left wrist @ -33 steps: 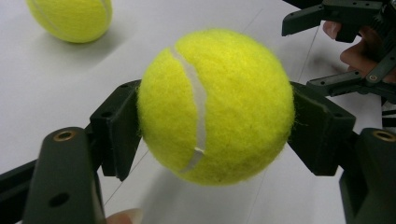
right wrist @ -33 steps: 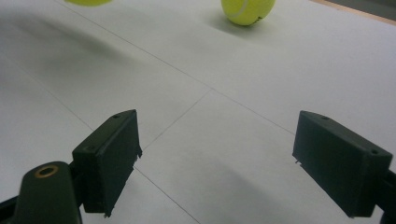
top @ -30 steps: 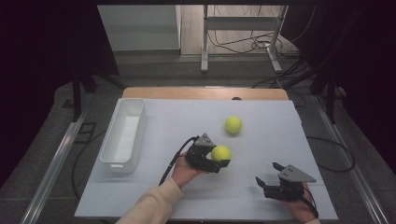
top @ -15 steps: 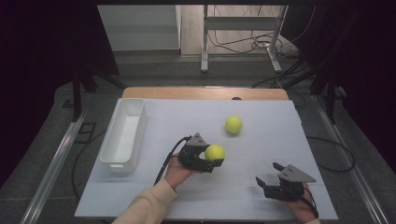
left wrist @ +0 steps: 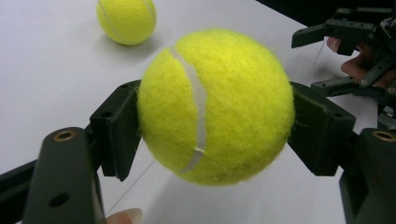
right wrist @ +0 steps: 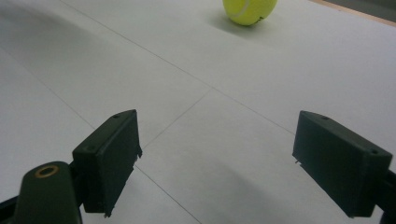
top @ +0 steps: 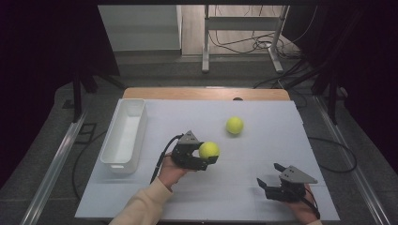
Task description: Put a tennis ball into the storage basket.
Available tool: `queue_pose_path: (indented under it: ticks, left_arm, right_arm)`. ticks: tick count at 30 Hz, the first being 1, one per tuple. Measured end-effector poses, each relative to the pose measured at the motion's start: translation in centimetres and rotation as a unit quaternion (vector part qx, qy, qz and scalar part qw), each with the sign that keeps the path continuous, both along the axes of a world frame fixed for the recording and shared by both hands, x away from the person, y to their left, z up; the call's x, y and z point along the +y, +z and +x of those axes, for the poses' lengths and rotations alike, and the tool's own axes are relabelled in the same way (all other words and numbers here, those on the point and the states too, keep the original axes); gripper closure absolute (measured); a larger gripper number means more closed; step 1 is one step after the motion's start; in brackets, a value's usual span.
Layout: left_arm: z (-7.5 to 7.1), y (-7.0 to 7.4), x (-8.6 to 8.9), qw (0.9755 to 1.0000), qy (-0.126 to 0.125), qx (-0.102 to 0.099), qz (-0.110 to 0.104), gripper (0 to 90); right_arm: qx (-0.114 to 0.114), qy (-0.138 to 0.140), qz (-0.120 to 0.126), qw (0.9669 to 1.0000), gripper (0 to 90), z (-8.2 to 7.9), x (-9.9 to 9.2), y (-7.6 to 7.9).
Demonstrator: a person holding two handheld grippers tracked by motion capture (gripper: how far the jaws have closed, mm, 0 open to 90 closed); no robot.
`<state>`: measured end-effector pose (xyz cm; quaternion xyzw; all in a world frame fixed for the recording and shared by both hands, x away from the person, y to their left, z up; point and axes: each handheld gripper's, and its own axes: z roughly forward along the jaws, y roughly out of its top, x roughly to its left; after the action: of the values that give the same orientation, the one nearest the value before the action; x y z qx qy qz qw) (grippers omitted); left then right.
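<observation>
While my left gripper [top: 206, 154] stays clamped on the tennis ball [top: 209, 150], it's drifted a bit toward the white bin [top: 123, 136]: carry's underway. Right gripper [top: 273, 180] idle, jaws wide, empty. 2nd ball [top: 234, 125] waits mid-table.

Dark room; white table [top: 141, 197]; metal stand [top: 206, 42] behind.

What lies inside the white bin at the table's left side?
The white bin shows only bare white floor inside; its near wall hides a strip at the front end.
</observation>
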<state>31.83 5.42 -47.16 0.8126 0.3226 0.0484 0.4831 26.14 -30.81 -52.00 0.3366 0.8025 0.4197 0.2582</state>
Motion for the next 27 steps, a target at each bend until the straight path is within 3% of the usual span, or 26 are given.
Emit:
queue_pose_path:
  ticks: [27]
  left_arm:
    - [0.4, 1.4, 3.5, 0.9993, 0.029, -0.002, -0.022, 26.2]
  right_arm:
    - [0.000, 0.000, -0.003, 1.0000, 15.6, 0.0, 0.0, 0.0]
